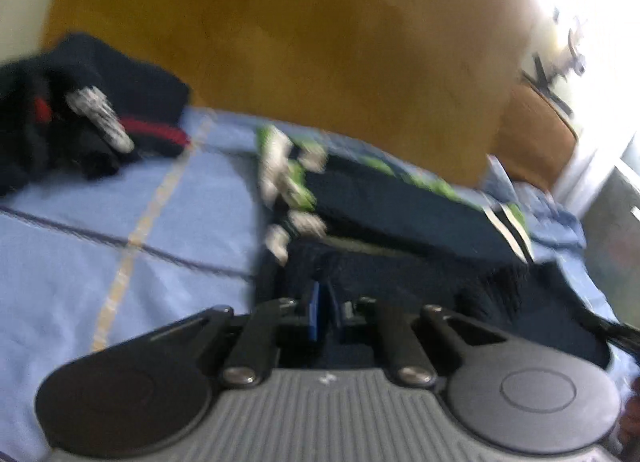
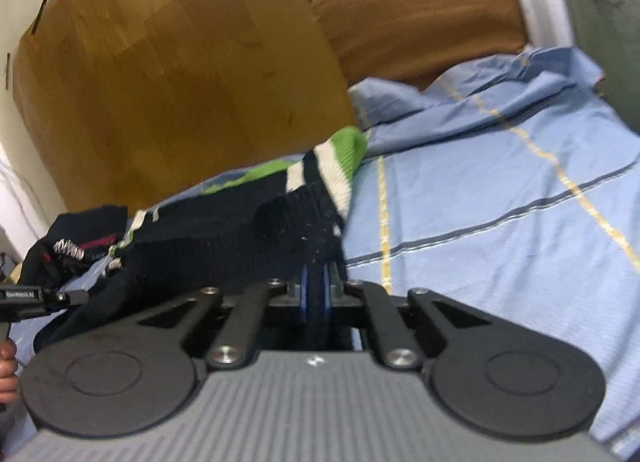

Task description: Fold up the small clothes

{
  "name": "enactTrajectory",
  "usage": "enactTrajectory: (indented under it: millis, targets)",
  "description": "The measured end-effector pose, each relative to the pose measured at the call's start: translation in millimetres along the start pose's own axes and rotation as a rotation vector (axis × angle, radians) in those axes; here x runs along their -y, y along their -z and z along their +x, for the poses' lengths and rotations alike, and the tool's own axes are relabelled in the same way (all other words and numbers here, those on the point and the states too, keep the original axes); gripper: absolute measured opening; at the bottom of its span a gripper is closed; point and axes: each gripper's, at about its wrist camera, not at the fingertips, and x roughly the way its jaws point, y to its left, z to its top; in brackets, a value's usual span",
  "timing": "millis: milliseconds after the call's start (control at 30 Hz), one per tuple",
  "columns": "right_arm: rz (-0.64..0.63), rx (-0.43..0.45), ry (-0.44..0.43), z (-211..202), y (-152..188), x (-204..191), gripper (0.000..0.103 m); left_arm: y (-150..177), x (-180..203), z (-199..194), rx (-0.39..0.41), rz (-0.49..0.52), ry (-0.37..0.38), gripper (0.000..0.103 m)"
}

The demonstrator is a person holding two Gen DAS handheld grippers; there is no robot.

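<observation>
Both tools, left tool (image 1: 324, 312) and right tool (image 2: 316, 294), are clamped on the floppy navy knit sweater with green-white cuffs (image 2: 224, 238); soft, stretchy, best pinched at edges.

L wrist cam: sits just behind my left gripper (image 1: 324, 314), low and close over the bed sheet (image 1: 80, 262), facing down-fwd toward the wooden board (image 1: 300, 42); blurred. R wrist cam: same mount behind my right gripper (image 2: 316, 294), same downward tilt, close. Both views share the navy knit sweater (image 2: 224, 238), the dark garment pile (image 1: 60, 110), sheet and board.
</observation>
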Motion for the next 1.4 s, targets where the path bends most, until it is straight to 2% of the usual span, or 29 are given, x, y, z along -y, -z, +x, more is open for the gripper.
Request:
enactTrajectory:
  millis: [67, 133, 167, 267, 333, 367, 400, 533, 633, 700, 733, 767, 800, 867, 933, 1000, 1133, 1200, 1333, 1367, 1400]
  targets:
    - [0.029, -0.016, 0.038, 0.8, 7.4, 1.2, 0.009, -3.9, -18.4, -7.5, 0.048, -0.077, -0.030, 0.006]
    - [0.011, -0.065, 0.060, 8.3, 14.1, 1.6, 0.010, -6.8, -35.3, -4.3, 0.013, -0.156, -0.020, 0.006]
    - [0.000, -0.061, 0.063, 8.1, 14.6, -1.1, 0.010, -6.7, -39.2, -3.0, -0.008, -0.179, -0.009, 0.006]
    - [-0.018, -0.011, 0.071, -1.3, 8.1, -5.5, 0.022, -11.9, -30.5, -12.8, 0.006, -0.113, 0.030, 0.009]
    - [-0.003, 0.022, 0.054, -8.5, 5.9, -5.5, 0.027, -18.3, -22.9, -18.1, 0.015, -0.067, 0.050, 0.021]
    - [-0.002, 0.028, 0.050, -10.5, 5.8, -6.5, 0.027, -21.2, -18.2, -19.1, 0.015, -0.043, 0.056, 0.035]
    - [-0.006, 0.033, 0.051, -11.0, 6.2, -7.2, 0.027, -23.7, -12.8, -18.7, 0.014, -0.013, 0.046, 0.043]
    - [-0.015, 0.023, 0.061, -10.5, 13.3, -10.1, 0.033, -21.0, -0.7, -4.2, 0.002, 0.037, -0.005, 0.043]
    - [-0.037, -0.028, 0.107, -1.8, 22.5, -10.4, 0.032, -14.2, -11.1, 6.9, -0.039, -0.013, -0.029, 0.043]
    - [0.004, -0.032, 0.093, -3.4, 24.5, -1.9, 0.032, -9.1, -20.6, 11.3, -0.090, -0.068, -0.035, 0.043]
    - [0.034, -0.040, 0.075, -7.3, 22.9, 1.8, 0.033, -6.3, -26.6, 9.9, -0.117, -0.098, -0.012, 0.043]
    - [0.068, -0.052, 0.048, -11.2, 20.9, 6.1, 0.034, -3.3, -32.2, 4.2, -0.137, -0.130, 0.023, 0.048]
    - [0.106, -0.071, 0.007, -15.2, 19.5, 10.4, 0.036, -0.3, -37.7, -3.2, -0.152, -0.166, 0.060, 0.058]
    - [0.175, -0.108, -0.063, -24.7, 19.5, 18.0, 0.040, 7.6, -47.8, -22.5, -0.172, -0.226, 0.130, 0.062]
    - [0.226, -0.153, -0.095, -34.1, 22.2, 25.3, 0.042, 16.8, -54.8, -39.0, -0.199, -0.271, 0.182, 0.066]
    - [0.280, -0.184, -0.100, -44.8, 27.8, 31.4, 0.042, 28.9, -62.1, -54.5, -0.225, -0.340, 0.226, 0.076]
    - [0.429, -0.203, -0.168, -58.9, 39.3, 45.7, 0.048, 48.1, -70.2, -62.2, -0.245, -0.472, 0.295, 0.078]
    - [0.474, -0.211, -0.195, -52.7, 40.2, 45.8, 0.048, 49.2, -67.5, -53.6, -0.224, -0.495, 0.318, 0.078]
    - [0.423, -0.219, -0.199, -24.2, 31.5, 24.4, 0.049, 44.2, -56.7, -30.6, -0.178, -0.503, 0.341, 0.076]
    - [0.416, -0.207, -0.202, -16.0, 29.5, 21.8, 0.049, 42.8, -53.9, -26.1, -0.168, -0.497, 0.328, 0.066]
    - [0.418, -0.194, -0.205, -8.2, 28.0, 21.0, 0.048, 40.7, -50.5, -20.3, -0.164, -0.480, 0.295, 0.049]
